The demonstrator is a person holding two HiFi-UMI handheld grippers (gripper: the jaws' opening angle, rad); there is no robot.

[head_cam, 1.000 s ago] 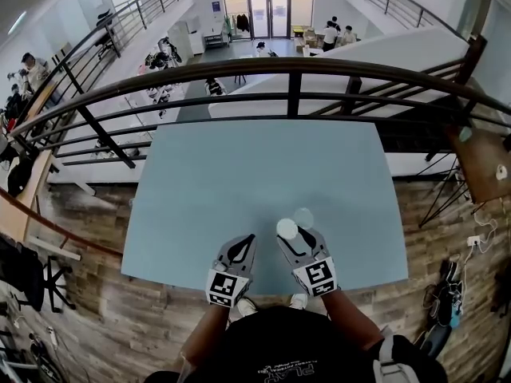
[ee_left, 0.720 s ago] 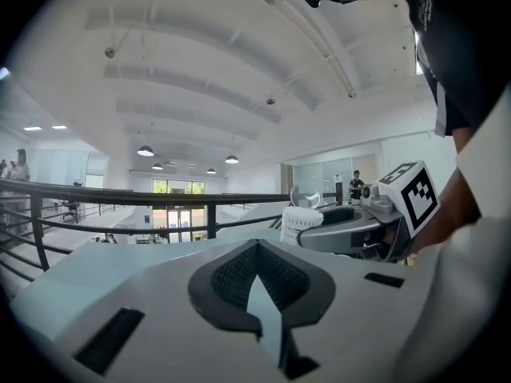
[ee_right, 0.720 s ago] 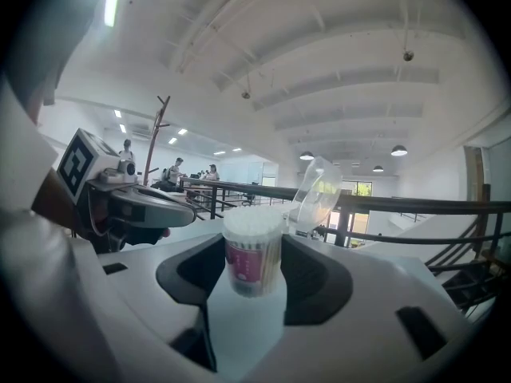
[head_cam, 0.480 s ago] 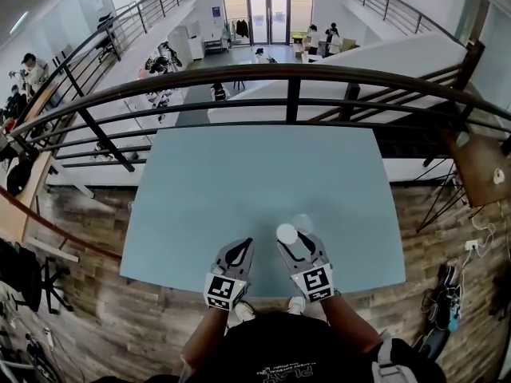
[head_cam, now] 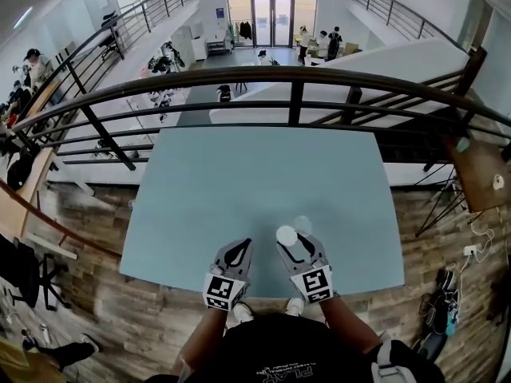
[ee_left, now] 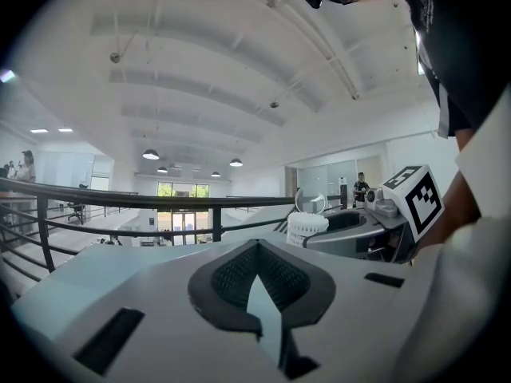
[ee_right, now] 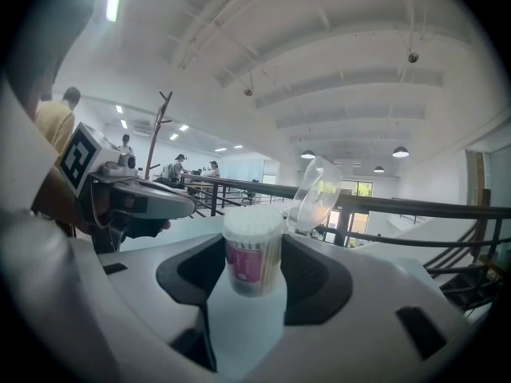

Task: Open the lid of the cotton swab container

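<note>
Hardly anything has moved. The right claw [ee_right: 254, 271] squeezes the cotton swab container [ee_right: 254, 250] between its jaws; the see-through lid [ee_right: 318, 191], flipped up just past them, looks faint from above. The left claw [ee_left: 257, 276] beside it is pinched together, empty.

Where I stand: a pale blue table [head_cam: 239, 182] on a wood-plank floor [head_cam: 88, 294] beside a dark curved railing [head_cam: 295, 74], beyond which a white hall lies below, with glass doors [head_cam: 270, 10] at its far end and round lamps [ee_left: 150, 155] under a ribbed white ceiling [ee_left: 239, 78].
</note>
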